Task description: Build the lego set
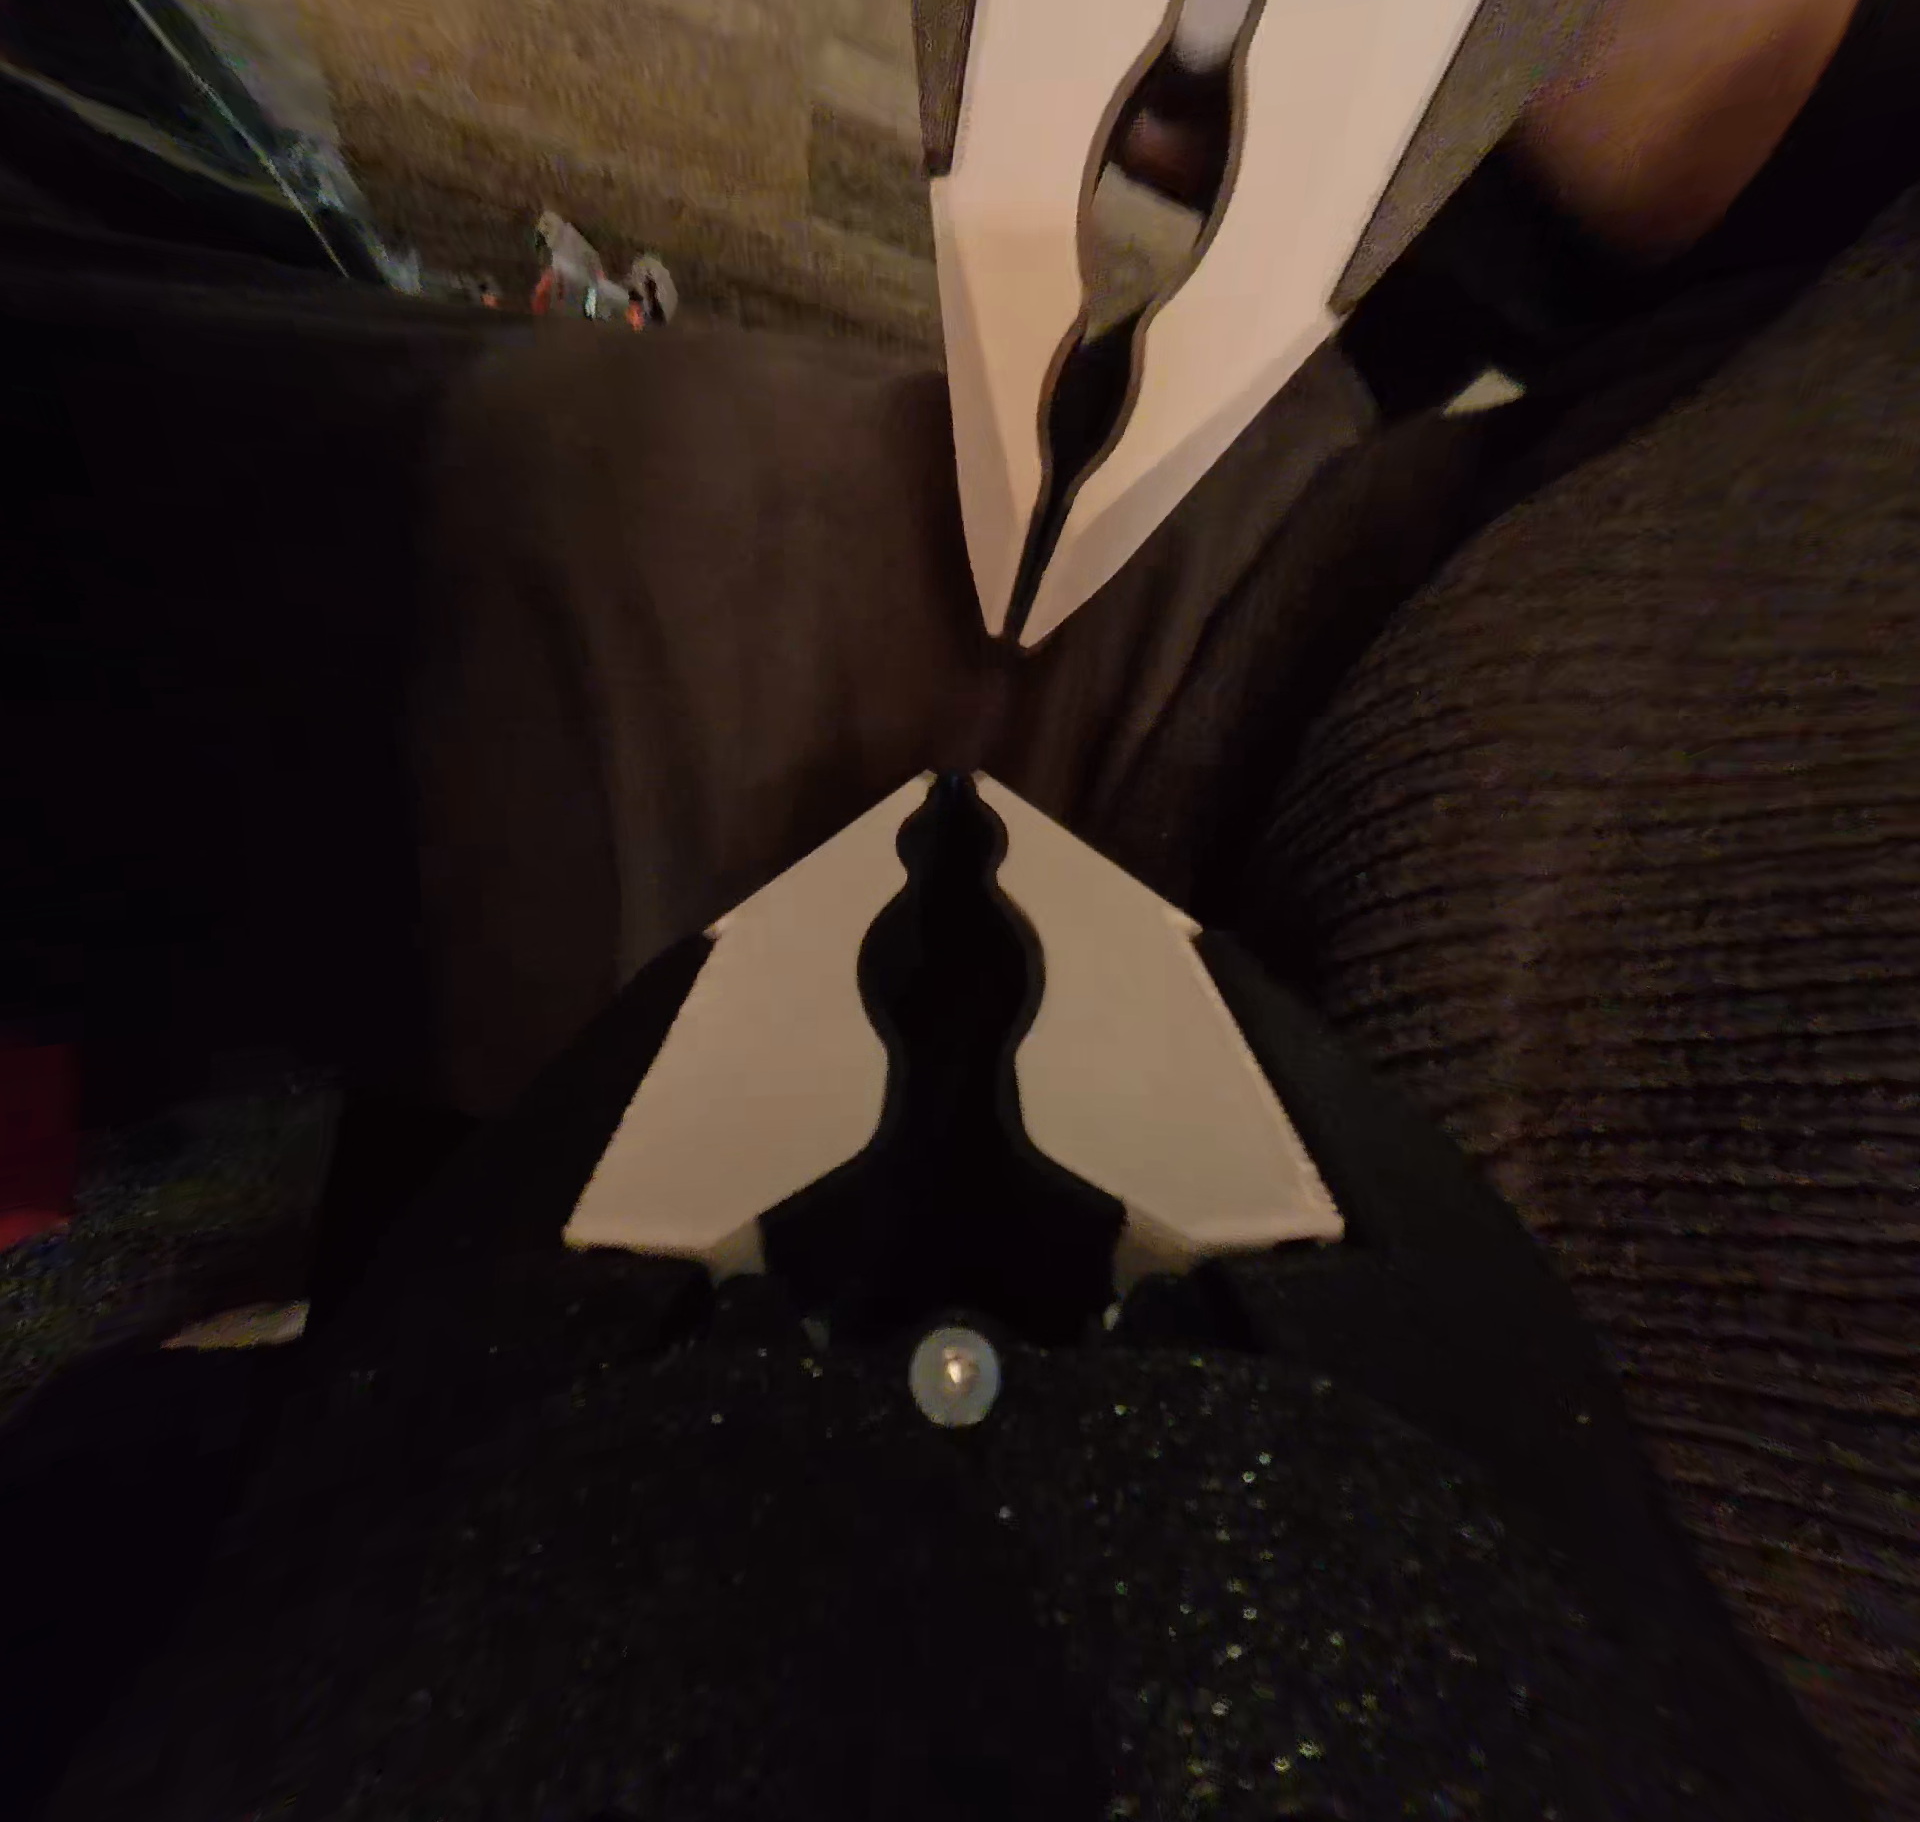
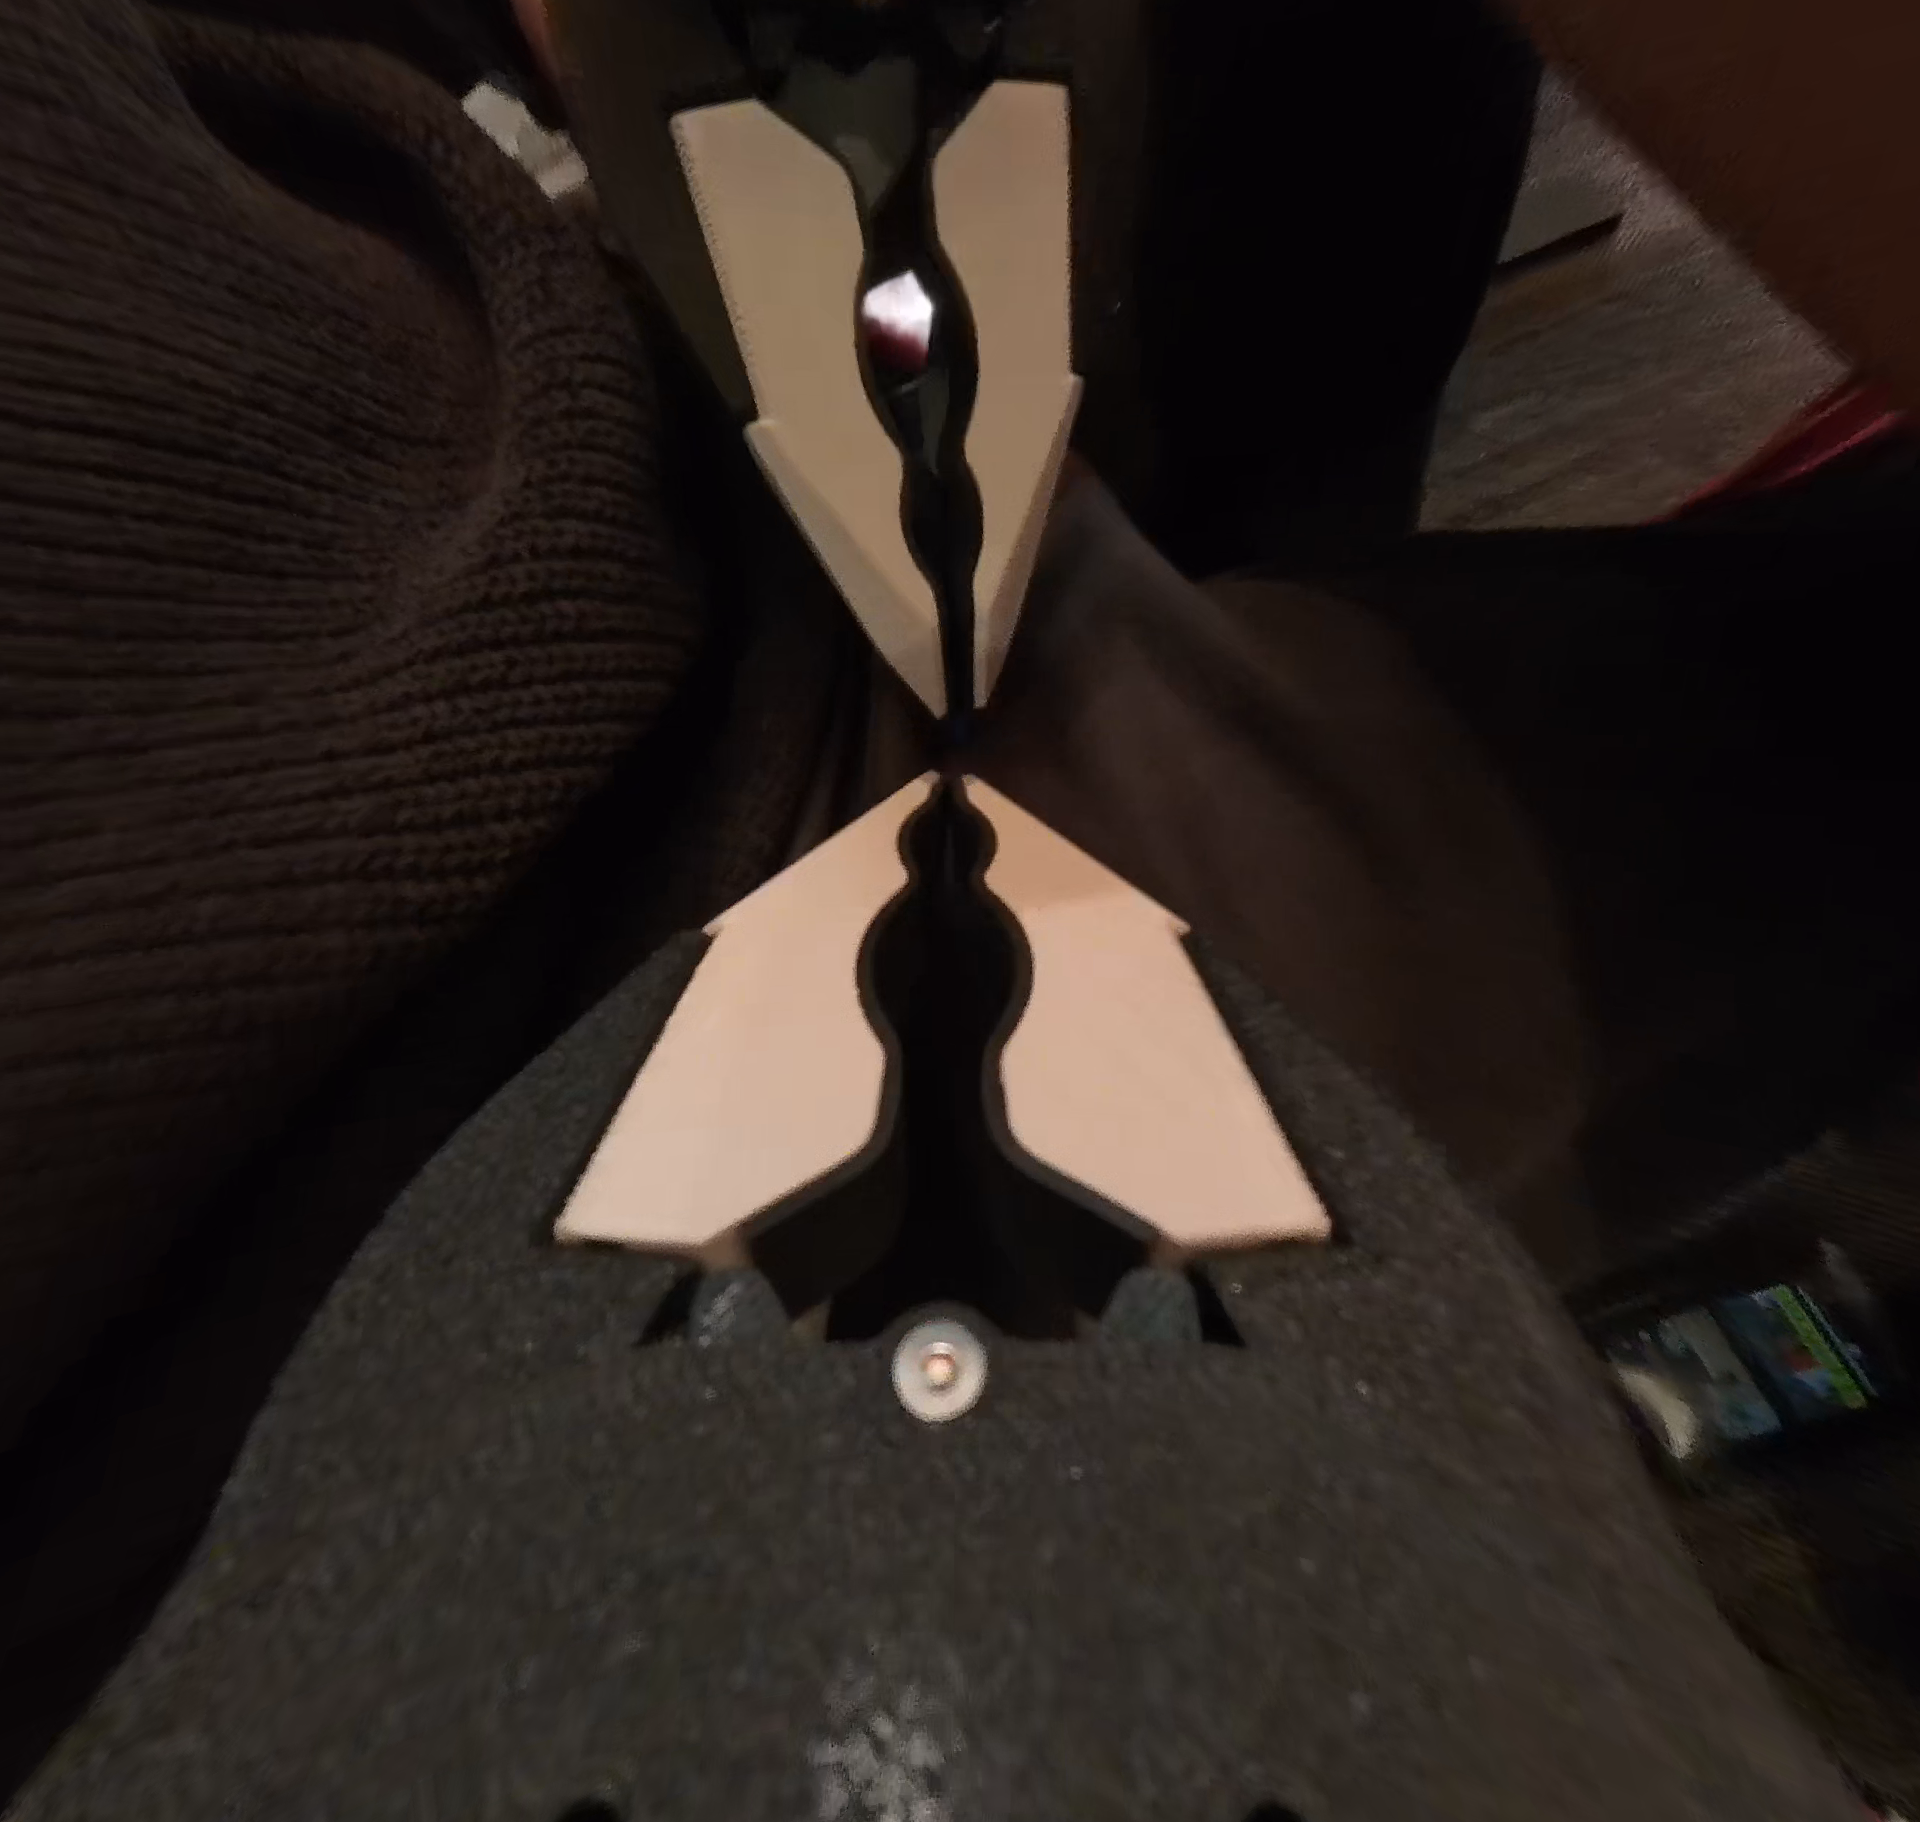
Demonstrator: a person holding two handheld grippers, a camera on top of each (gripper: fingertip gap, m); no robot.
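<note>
a fold of dark cloth [image 1: 727,681] is bunched between the two tips. left gripper [image 1: 953,777] & right gripper [image 2: 951,780] are met nose to nose, each pressed together; whether cloth is pinched can't be told. ribbed knit sleeve [image 1: 1621,889] lies just beside.

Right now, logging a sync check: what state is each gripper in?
Left gripper: shut, tips together, holding nothing visible.
Right gripper: shut, tips together, holding nothing visible, pointing tip to tip at the left one.

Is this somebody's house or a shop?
Probably a home, though it's dim. There's carpet on the floor, a dark knitted garment, and dark cloth by the two shut grippers.
</note>
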